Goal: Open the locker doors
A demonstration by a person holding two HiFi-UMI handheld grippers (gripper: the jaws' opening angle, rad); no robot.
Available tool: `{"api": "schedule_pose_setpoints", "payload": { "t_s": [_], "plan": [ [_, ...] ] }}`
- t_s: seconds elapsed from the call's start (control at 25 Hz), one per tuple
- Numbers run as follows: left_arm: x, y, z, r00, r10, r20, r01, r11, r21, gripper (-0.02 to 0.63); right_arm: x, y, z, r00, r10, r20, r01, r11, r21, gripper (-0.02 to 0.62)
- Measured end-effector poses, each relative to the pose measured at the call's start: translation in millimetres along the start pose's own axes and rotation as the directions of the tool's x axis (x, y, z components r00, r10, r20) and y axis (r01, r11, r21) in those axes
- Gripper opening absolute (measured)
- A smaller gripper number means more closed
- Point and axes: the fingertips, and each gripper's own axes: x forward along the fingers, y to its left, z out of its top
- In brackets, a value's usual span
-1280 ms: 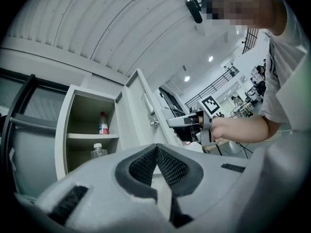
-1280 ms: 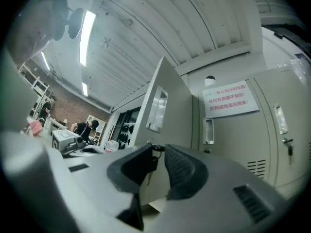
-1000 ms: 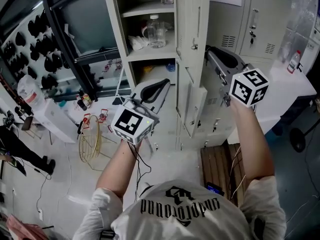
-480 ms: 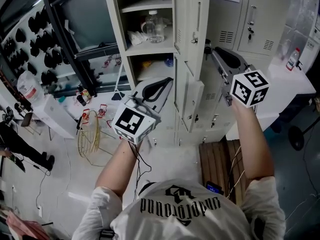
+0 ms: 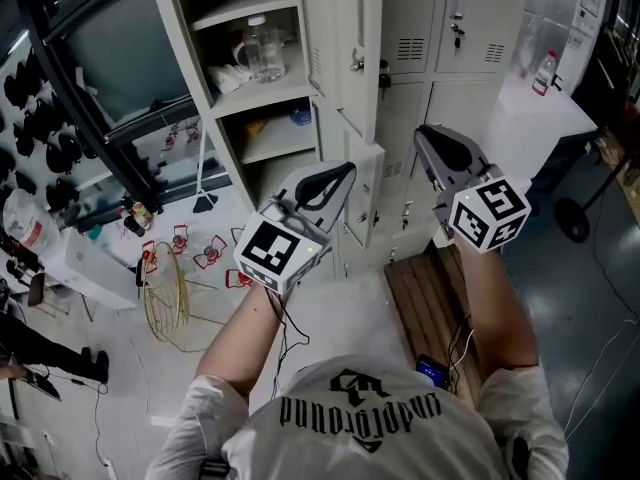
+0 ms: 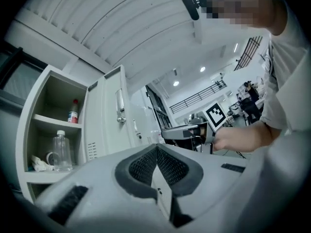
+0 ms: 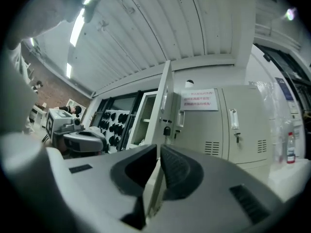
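Your right gripper [image 7: 159,149] has just been closing its jaws to a thin slit, with nothing caught in it. Your left gripper [image 6: 156,148] is pinched together, also empty. Both hang short of the lockers. Spread the jaws before reaching a closed door [image 5: 490,18], then hook its handle [image 5: 456,3] squarely. The upper door [image 5: 340,68] stands open, with a clear bottle [image 5: 262,48] inside and a red-labelled bottle [image 6: 73,113] on the shelf above.

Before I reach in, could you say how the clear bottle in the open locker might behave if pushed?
The clear bottle looks empty, so probably light. Standing tall and narrow on the smooth shelf, it could slide or tip, then roll, being round.
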Motion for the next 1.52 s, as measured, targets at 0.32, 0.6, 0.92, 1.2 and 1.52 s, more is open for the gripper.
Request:
{"api": "schedule_pose_setpoints", "payload": {
  "t_s": [0.32,0.6,0.92,1.2,1.52],
  "plan": [
    [11.6,-35.5,-12.9,0.984,-0.172,0.039,0.174,0.982,-0.077,0.008,-42.7,24.9,-21.6,0.988,-0.136,-0.077,0.135,0.991,-0.009,0.005],
    [25.7,-71.8,-11.7,0.956,-0.277,0.096,0.288,0.951,-0.114,0.008,-86.3,25.5,-33.2,0.957,-0.256,-0.135,0.255,0.967,-0.023,0.022],
    [68.7,-105.1,0.1,0.943,-0.314,0.11,0.323,0.942,-0.088,0.008,-114.7,-15.6,-27.8,0.948,-0.302,-0.102,0.301,0.953,-0.022,0.071],
    [149.2,-114.2,5.3,0.964,-0.239,0.114,0.245,0.968,-0.047,0.008,-121.3,-92.3,-31.2,0.97,-0.228,-0.079,0.227,0.974,-0.028,0.113],
    [235.3,-99.3,9.7,0.993,-0.073,0.095,0.076,0.997,-0.025,0.008,-111.7,-177.0,-25.6,0.994,-0.099,-0.052,0.096,0.994,-0.056,0.133]
  ]
}}
